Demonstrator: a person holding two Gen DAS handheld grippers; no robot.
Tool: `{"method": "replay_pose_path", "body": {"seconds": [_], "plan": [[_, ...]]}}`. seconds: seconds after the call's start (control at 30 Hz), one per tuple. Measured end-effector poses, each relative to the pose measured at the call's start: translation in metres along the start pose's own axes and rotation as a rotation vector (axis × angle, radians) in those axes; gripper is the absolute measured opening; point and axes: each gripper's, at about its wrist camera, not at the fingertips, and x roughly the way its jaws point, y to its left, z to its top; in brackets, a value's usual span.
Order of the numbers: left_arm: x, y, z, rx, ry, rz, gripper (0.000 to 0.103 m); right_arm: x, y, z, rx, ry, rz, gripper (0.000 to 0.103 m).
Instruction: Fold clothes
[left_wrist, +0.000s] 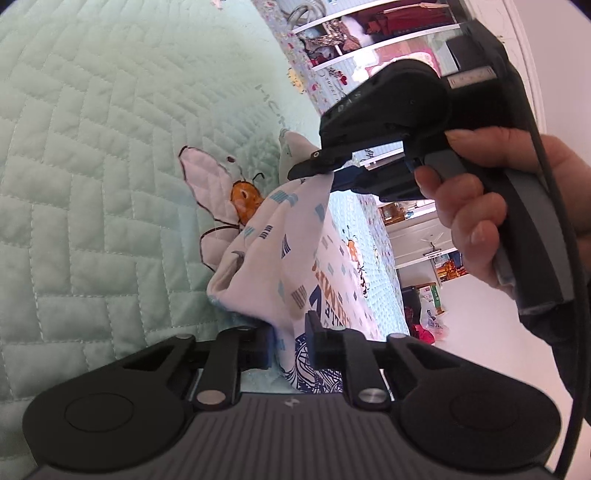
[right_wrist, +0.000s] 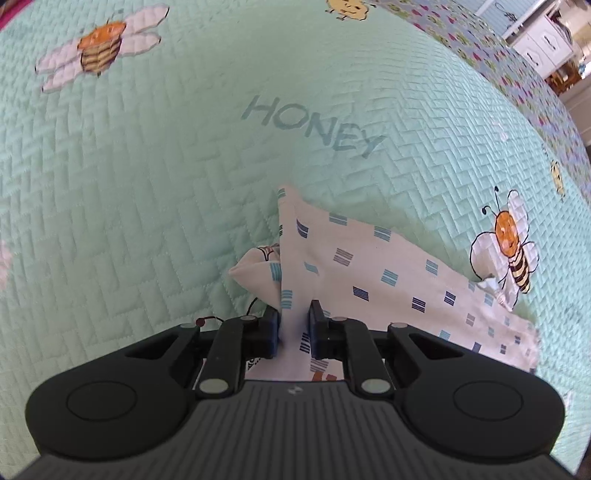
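A white garment (left_wrist: 273, 254) with small blue striped marks and printed lettering hangs lifted over a mint quilted bedspread (left_wrist: 92, 166). My left gripper (left_wrist: 290, 339) is shut on its near edge. In the left wrist view the right gripper (left_wrist: 317, 166), held by a hand, pinches the garment's far upper edge. In the right wrist view the right gripper (right_wrist: 293, 328) is shut on a fold of the garment (right_wrist: 369, 266), which drapes to the right onto the bedspread (right_wrist: 147, 184).
The bedspread carries bee pictures (right_wrist: 513, 247) and the word HONEY (right_wrist: 314, 125). A floral border (right_wrist: 498, 62) runs along its far edge. White shelves with clutter (left_wrist: 351, 33) and a pale floor (left_wrist: 480, 332) lie beyond the bed.
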Motion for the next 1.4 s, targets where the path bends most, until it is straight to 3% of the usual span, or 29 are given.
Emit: {"method": "replay_pose_path", "body": {"seconds": [0.2, 0.5, 0.73, 0.87, 1.1, 1.27, 1.4], "plan": [[-0.002, -0.008, -0.003, 0.091, -0.035, 0.011, 0.005, -0.014, -0.026, -0.007, 0.070, -0.050, 0.063, 0.015], [-0.013, -0.056, -0.020, 0.369, -0.141, 0.056, 0.002, -0.050, -0.072, -0.032, 0.152, -0.154, 0.171, 0.015], [0.011, -0.116, -0.054, 0.698, -0.198, 0.171, 0.002, -0.078, -0.141, -0.066, 0.279, -0.241, 0.289, 0.015], [0.030, -0.158, -0.077, 0.926, -0.193, 0.173, 0.002, -0.089, -0.197, -0.090, 0.383, -0.298, 0.348, 0.015], [0.096, -0.216, -0.130, 1.199, -0.051, 0.192, 0.002, -0.081, -0.305, -0.141, 0.564, -0.406, 0.447, 0.015], [0.150, -0.209, -0.171, 1.355, 0.109, 0.301, 0.002, -0.030, -0.362, -0.180, 0.676, -0.445, 0.533, 0.010], [0.164, -0.195, -0.198, 1.447, 0.207, 0.366, 0.005, 0.023, -0.386, -0.211, 0.761, -0.390, 0.561, 0.010]]}}
